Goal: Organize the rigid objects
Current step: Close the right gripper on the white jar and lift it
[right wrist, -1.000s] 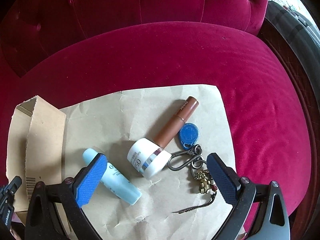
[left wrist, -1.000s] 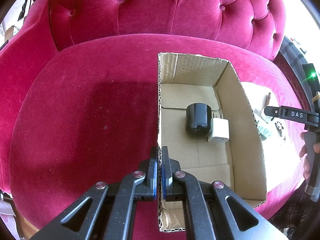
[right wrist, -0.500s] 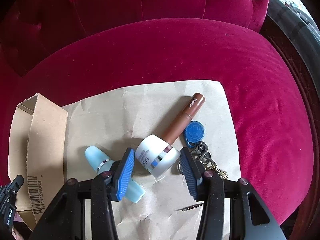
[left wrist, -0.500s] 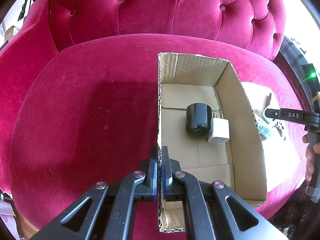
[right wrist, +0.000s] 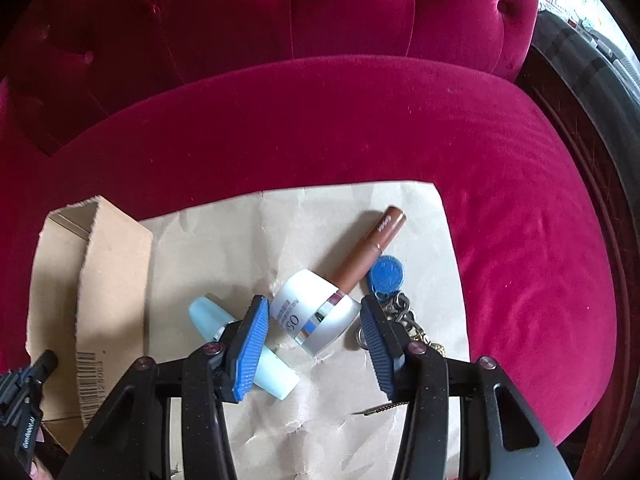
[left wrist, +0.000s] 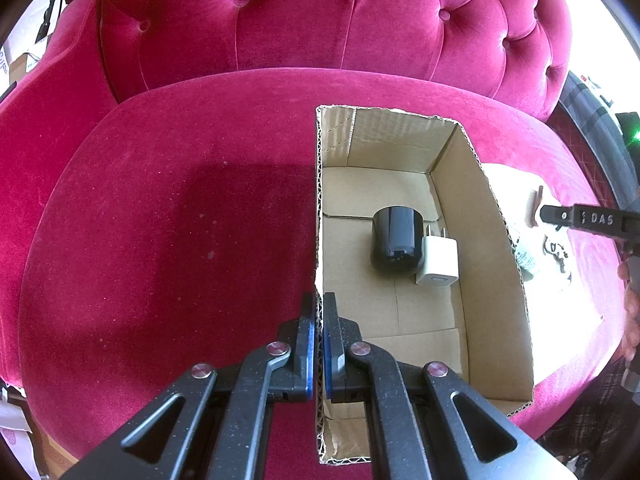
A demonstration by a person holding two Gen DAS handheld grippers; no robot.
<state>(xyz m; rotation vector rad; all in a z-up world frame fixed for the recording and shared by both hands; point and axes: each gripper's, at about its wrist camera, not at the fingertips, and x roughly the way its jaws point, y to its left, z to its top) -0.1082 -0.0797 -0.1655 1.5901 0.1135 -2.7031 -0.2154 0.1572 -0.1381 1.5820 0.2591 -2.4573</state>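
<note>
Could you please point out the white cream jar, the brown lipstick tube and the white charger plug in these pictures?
white cream jar (right wrist: 316, 312): right wrist view, on its side wall by the silver band.
brown lipstick tube (right wrist: 368, 248): right wrist view, mid-length of the barrel.
white charger plug (left wrist: 438, 260): left wrist view, on its top face.

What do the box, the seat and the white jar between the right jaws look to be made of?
Box: corrugated cardboard, matt brown; fluting shows along its cut edges. Seat: velvet-like fabric, magenta, with a soft sheen and brushed marks. Jar: probably glossy white plastic with a mirror-like band; glass cannot be ruled out.
</note>
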